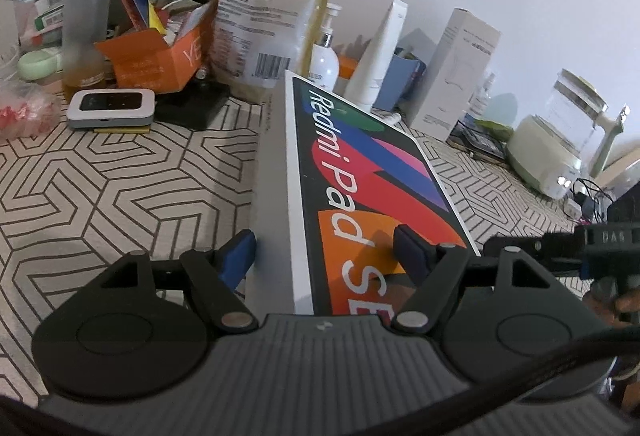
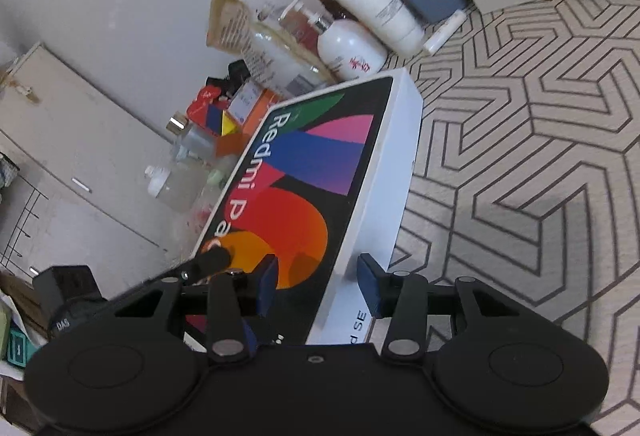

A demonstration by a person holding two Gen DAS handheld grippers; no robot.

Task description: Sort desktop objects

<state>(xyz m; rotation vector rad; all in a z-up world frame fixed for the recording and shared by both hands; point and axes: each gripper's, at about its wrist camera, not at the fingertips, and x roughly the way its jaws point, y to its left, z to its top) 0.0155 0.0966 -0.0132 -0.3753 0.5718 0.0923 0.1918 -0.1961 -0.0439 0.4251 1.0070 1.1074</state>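
Observation:
A white Redmi Pad SE box (image 1: 360,171) with a colourful lid is held tilted above the patterned table. My left gripper (image 1: 326,254) is shut on its near end, one blue pad on the white side, the other on the printed lid. My right gripper (image 2: 320,282) is shut on the same box (image 2: 320,171), one pad on the lid and one on the white side. The right gripper also shows at the right edge of the left wrist view, and the left gripper at the left of the right wrist view.
Against the wall stand a brown pouch (image 1: 276,7), an orange box of clutter (image 1: 160,55), a pump bottle (image 1: 326,55), a white tube (image 1: 380,51), a white carton (image 1: 456,67) and a kettle (image 1: 560,139). A small white device (image 1: 112,107) lies on the patterned tablecloth (image 1: 120,187).

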